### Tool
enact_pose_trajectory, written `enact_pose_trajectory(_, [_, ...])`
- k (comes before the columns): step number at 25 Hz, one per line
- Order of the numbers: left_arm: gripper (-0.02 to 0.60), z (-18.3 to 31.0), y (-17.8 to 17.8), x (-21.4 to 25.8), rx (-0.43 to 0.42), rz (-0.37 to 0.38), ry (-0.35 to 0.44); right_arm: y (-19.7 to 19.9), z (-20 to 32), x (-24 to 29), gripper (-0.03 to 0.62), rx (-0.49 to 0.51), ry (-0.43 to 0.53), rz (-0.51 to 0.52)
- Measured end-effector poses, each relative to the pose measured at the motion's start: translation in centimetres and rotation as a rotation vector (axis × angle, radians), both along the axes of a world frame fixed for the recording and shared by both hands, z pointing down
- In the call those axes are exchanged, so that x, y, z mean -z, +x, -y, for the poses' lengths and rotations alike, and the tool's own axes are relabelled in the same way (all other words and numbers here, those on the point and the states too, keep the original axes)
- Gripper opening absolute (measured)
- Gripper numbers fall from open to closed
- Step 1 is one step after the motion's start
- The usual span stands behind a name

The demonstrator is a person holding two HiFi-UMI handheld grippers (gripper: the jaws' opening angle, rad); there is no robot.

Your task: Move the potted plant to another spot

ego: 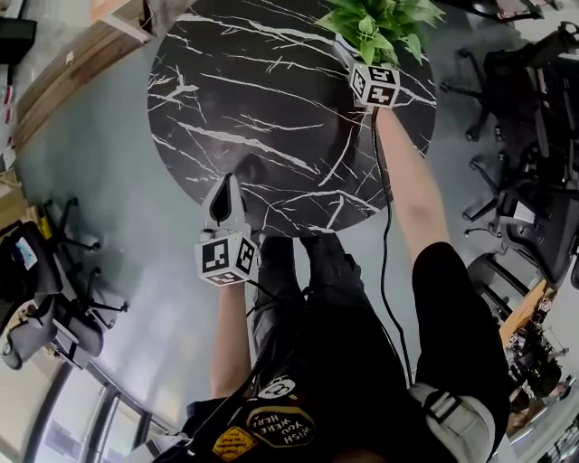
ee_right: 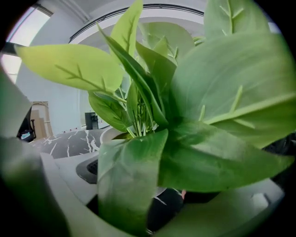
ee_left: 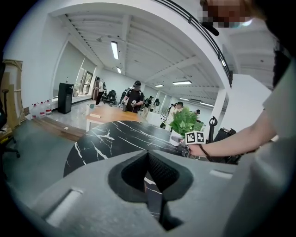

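The potted plant (ego: 380, 23) stands at the far right edge of the round black marble table (ego: 253, 99); its white pot (ego: 346, 45) shows under the green leaves. My right gripper (ego: 348, 54) reaches in from the near side, its jaws on either side of the pot and shut on it. In the right gripper view the leaves (ee_right: 185, 115) fill the frame, with only the pot's rim (ee_right: 108, 134) showing. My left gripper (ego: 226, 181) hovers over the table's near edge, shut and empty. From the left gripper (ee_left: 149, 178) the plant (ee_left: 185, 121) shows across the table.
Office chairs stand on the floor to the right (ego: 516, 181) and to the left (ego: 45, 307). A long wooden bench (ego: 81, 54) runs past the table's far left. Several people (ee_left: 135, 97) stand far back in the hall beside a wooden table (ee_left: 111, 113). A cable (ego: 387, 226) trails from the right gripper.
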State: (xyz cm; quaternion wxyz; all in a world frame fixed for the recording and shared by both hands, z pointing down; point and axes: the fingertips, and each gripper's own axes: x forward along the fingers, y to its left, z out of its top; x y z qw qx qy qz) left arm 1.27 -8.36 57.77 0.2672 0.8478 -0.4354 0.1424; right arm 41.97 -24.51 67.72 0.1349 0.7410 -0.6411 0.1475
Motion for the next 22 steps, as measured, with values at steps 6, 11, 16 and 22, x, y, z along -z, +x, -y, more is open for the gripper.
enact_pose_trajectory(6, [0.005,-0.7,2.2,0.6,-0.060,0.013,0.014,9.0,-8.7,0.2,0.489,-0.162,-0.007,-0.014])
enact_pose_trajectory(11, [0.005,-2.1,3.9,0.1,-0.100,0.003,0.002,9.9,-13.9,0.3,0.488,-0.182,0.004,-0.017])
enact_pose_trajectory(16, [0.005,-3.1,4.5,0.2,-0.120,-0.006,0.006,4.9,-14.7,0.3,0.488,-0.092,0.011,-0.034])
enact_pose_trajectory(22, [0.005,-3.0,1.6,0.6,-0.065,-0.005,0.013,-5.3,-12.6,0.2,0.488,0.061,0.022,0.008])
